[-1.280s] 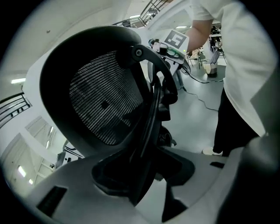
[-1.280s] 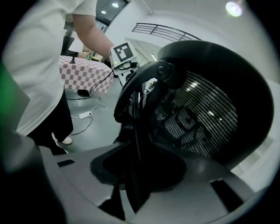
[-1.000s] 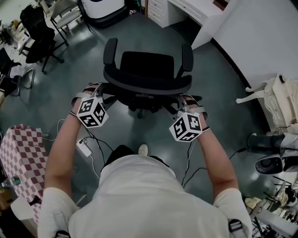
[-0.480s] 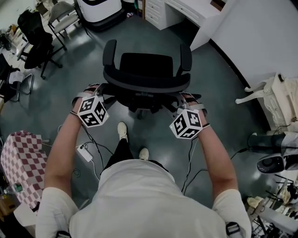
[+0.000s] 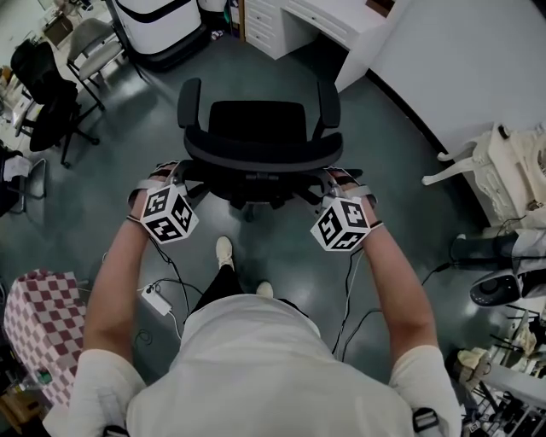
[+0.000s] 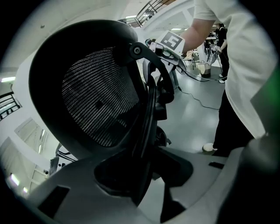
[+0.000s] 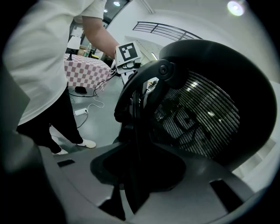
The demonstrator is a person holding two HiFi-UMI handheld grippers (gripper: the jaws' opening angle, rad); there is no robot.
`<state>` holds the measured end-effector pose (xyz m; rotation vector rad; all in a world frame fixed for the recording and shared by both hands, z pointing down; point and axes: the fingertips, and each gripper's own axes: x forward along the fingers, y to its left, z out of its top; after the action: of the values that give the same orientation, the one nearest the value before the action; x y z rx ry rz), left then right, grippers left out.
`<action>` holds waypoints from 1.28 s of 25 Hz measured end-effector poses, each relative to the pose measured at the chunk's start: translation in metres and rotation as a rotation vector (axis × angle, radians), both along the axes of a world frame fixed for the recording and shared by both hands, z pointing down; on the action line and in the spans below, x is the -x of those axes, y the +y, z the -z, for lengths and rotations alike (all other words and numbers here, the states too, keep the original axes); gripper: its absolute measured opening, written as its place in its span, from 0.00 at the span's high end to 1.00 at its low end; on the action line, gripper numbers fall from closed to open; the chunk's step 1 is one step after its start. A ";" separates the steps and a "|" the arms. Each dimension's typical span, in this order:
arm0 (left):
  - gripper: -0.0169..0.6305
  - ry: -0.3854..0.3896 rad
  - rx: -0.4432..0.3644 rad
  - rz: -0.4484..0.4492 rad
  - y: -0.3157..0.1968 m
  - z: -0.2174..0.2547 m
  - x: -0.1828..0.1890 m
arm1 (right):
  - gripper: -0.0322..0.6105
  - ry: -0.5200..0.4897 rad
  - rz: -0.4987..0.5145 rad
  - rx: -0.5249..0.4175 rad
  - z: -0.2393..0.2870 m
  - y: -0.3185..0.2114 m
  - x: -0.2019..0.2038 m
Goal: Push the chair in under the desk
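The left gripper (image 6: 144, 175) has its jaws closed on the thin black side edge of the chair (image 6: 100, 96). The edge runs right down between the two jaws. The right gripper (image 7: 135, 175) does the same on the other side, and its jaws pinch the black rim there. Seen from above, the two grippers sit at the two ends of the chair's curved back, one on each side, with the person standing just behind. The chair stands out on the grey floor (image 5: 392, 154), and its seat and arms point toward the white desk (image 5: 358, 19) at the top of the head view. There is a lot of bare floor between the chair and the desk, so they are well apart. I think the holding part is done. The big part is left: the chair has to roll across the floor, a bit to the right, and slide in under the desk.
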<state>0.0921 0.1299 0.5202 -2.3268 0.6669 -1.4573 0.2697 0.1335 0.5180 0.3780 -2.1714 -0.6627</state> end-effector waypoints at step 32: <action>0.74 0.004 -0.014 -0.142 -0.154 0.007 0.098 | 0.77 0.020 -0.134 0.119 0.006 -0.138 0.098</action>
<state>-0.0057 -0.0237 0.5133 -2.3155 0.4998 -1.3804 0.1718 -0.0046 0.5123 0.4472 -2.1338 -0.4584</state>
